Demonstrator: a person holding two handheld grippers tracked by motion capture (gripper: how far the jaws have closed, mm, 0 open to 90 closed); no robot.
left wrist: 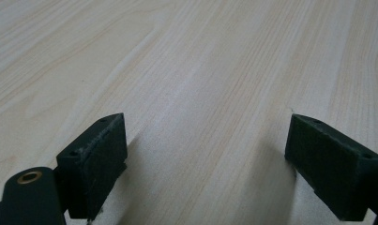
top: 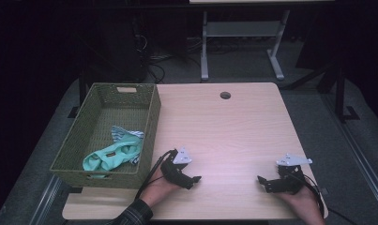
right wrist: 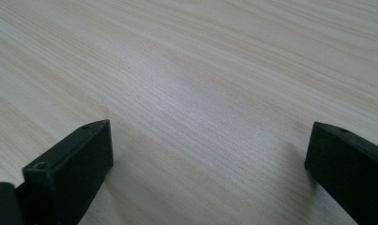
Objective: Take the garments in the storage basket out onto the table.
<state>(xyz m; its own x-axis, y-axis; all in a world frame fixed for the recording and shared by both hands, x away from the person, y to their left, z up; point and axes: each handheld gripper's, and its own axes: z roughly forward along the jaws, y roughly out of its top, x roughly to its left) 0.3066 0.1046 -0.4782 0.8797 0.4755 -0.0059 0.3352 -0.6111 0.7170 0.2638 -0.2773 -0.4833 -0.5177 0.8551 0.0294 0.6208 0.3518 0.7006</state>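
Note:
My left gripper (top: 192, 180) rests low over the light wooden table (top: 224, 126) near its front edge, right of the basket, jaws pointing toward the middle. In the left gripper view the left gripper (left wrist: 207, 164) is open, with bare wood between its black pads (left wrist: 100, 164). My right gripper (top: 264, 183) sits at the front right of the table, pointing left. The right gripper (right wrist: 210, 173) in its own view also stands open over bare wood. A green woven basket (top: 151, 122) at the table's left holds mint-green and striped clothing (top: 114, 152).
A round cable hole (top: 225, 95) lies near the table's far edge. Beyond it stands a grey desk frame (top: 243, 42) on dark carpet. Cables trail from both grippers off the front edge.

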